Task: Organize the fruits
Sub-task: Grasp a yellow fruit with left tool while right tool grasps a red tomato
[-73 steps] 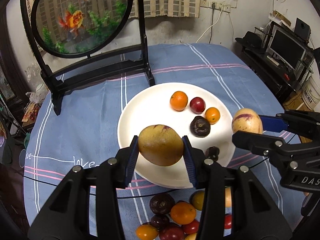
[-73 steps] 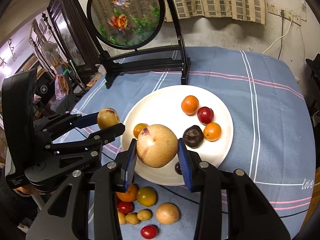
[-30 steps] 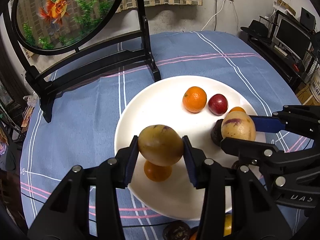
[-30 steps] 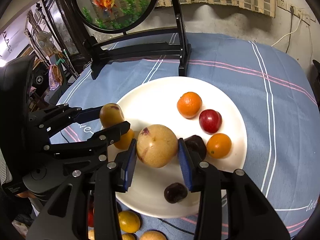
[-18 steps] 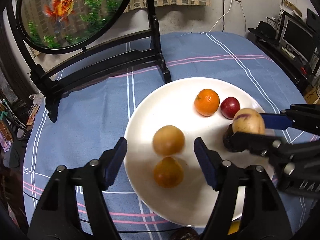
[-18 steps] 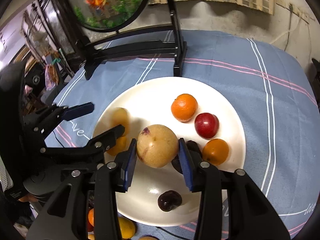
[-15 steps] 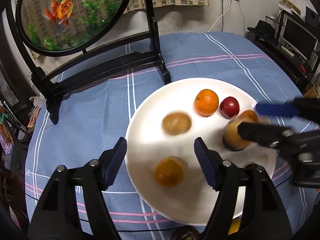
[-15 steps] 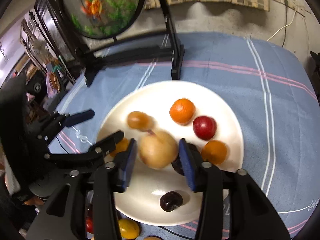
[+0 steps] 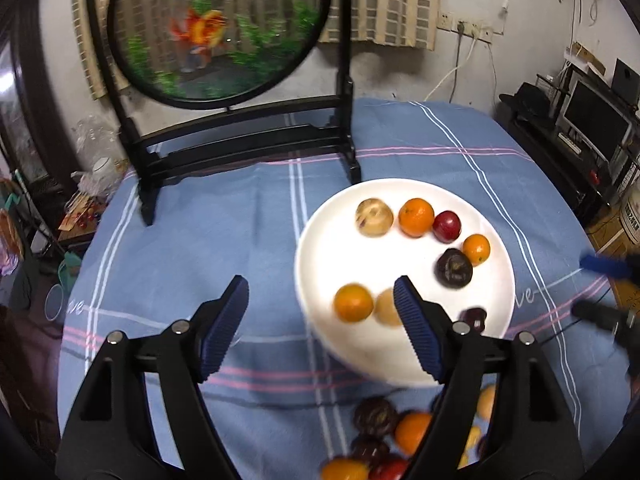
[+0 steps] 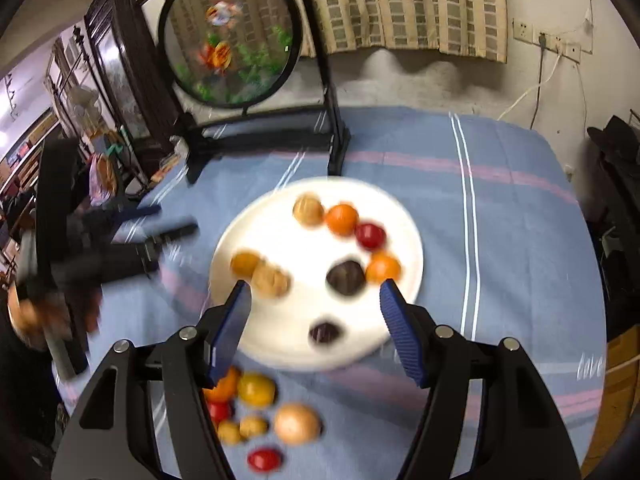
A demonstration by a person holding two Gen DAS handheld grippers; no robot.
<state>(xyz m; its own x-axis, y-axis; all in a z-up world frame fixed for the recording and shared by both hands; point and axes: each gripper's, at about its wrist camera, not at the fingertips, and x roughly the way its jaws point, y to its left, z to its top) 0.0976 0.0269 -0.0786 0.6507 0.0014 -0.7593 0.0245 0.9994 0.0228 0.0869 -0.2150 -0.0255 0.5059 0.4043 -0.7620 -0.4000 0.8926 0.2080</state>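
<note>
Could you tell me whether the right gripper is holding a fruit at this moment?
No, the right gripper is empty, its jaws opening above the plate.

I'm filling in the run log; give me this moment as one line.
left claw: opening, empty | right claw: opening, empty | plate: holds fruits | loose fruits: on cloth

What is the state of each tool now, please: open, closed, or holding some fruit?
Left tool: jaws opening, nothing held.
Right tool: jaws opening, nothing held.
</note>
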